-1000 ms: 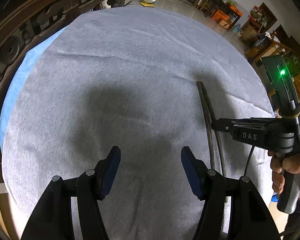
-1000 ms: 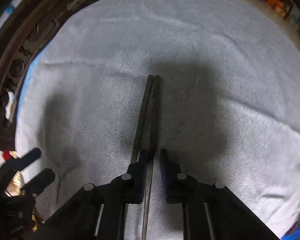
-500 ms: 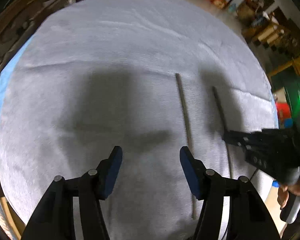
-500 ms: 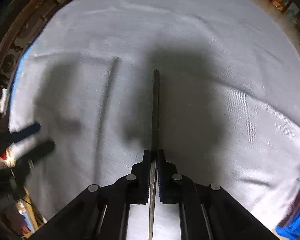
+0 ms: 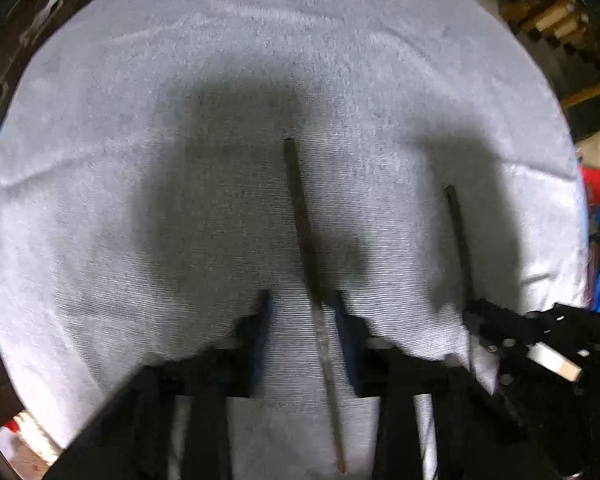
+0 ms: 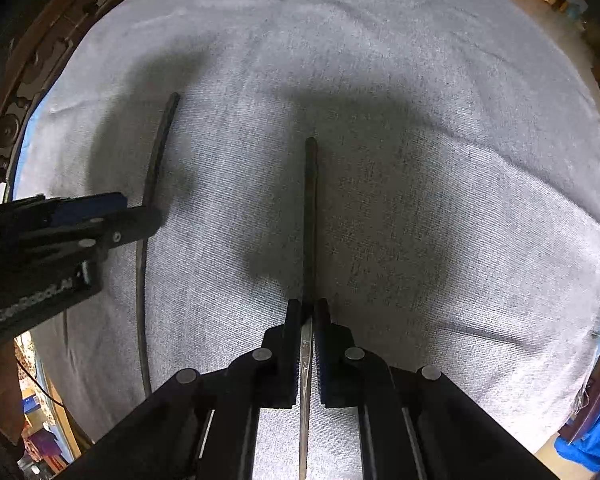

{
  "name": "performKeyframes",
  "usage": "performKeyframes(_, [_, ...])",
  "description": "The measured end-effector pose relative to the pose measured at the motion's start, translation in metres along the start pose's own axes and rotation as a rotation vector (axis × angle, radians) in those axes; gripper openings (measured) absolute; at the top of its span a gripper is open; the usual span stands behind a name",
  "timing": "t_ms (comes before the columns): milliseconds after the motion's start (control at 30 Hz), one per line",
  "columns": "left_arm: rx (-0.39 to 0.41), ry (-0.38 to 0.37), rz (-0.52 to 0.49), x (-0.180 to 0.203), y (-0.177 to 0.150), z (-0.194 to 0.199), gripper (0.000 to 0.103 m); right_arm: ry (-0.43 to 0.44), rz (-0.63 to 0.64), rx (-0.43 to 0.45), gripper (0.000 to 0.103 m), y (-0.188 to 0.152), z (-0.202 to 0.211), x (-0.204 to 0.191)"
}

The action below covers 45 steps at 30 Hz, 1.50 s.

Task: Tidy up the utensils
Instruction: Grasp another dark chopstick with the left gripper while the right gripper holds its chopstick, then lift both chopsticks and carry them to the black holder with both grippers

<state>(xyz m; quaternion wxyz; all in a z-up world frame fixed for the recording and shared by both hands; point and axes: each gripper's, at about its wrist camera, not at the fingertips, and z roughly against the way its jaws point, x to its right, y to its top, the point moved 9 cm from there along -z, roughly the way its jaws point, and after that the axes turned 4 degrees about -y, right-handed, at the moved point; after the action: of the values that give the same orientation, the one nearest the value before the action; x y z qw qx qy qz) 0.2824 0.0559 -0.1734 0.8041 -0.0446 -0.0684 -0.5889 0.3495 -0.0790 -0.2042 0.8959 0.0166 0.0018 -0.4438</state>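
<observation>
**While both grippers point straight down, each has a chopstick between its fingers**

Though the left wrist view is smeared by blur, the layout reads well enough. Round table, dark carved wooden rim (image 6: pixel 20 80), covered by a grey cloth (image 5: pixel 140 160) with a strip of blue showing at its left edge.

- Two dark chopsticks sit around the middle of the cloth, roughly parallel, running from the near edge toward the far edge, and well apart from each other.
- Left gripper (image 5: pixel 300 304): held upright over the table, nose down. The left chopstick (image 5: pixel 300 216) runs lengthwise between its fingers (image 5: pixel 260 312), which have drawn in on the stick around its middle. The blur keeps me from seeing the pads actually meet it. From the right wrist view this gripper (image 6: pixel 140 216) comes in from the cloth's left edge and crosses over the same chopstick (image 6: pixel 156 160).
- Right gripper (image 6: pixel 308 308): also nose down. Its fingers (image 6: pixel 294 320) are pressed together on the right chopstick (image 6: pixel 310 208), pinching it near its middle. The dark thick end reaches on toward the far edge, and the paler thin end passes back under the gripper body.
- In the left wrist view the right gripper (image 5: pixel 476 312) sits toward the cloth's right edge, with its chopstick (image 5: pixel 456 232) poking out ahead.
- I cannot tell whether either chopstick is lifted clear of the cloth.
- Broad shadows from both tools fall on the cloth.
</observation>
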Motion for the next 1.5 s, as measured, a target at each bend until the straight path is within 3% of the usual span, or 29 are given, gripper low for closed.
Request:
performKeyframes(133, [-0.090, 0.020, -0.149, 0.005, -0.009, -0.006, 0.006, -0.022, 0.046, -0.029, 0.007, 0.000, -0.007, -0.015])
performKeyframes(333, [-0.192, 0.118, -0.322, 0.004, -0.029, -0.013, 0.006, -0.042, 0.086, -0.102, 0.009, -0.011, -0.006, -0.014])
performKeyframes(567, [-0.189, 0.150, -0.329, 0.016, -0.027, -0.017, 0.006, -0.127, 0.135, -0.160, 0.007, -0.002, -0.010, -0.025])
performKeyframes(900, [-0.161, 0.109, -0.235, -0.026, -0.054, -0.012, 0.005, -0.095, 0.047, -0.152, 0.006, -0.026, 0.005, -0.004])
performKeyframes(1133, [-0.039, 0.004, -0.118, -0.045, -0.069, 0.004, 0.005, -0.001, -0.068, -0.019, 0.006, -0.054, 0.039, 0.016])
performKeyframes(1333, [0.184, -0.038, -0.034, -0.059, -0.101, 0.045, 0.005, 0.138, -0.173, 0.179, 0.006, -0.088, 0.086, 0.019])
performKeyframes(1500, [0.344, -0.011, -0.008, -0.061, -0.114, 0.075, 0.005, 0.195, -0.223, 0.287, 0.006, -0.117, 0.114, 0.020])
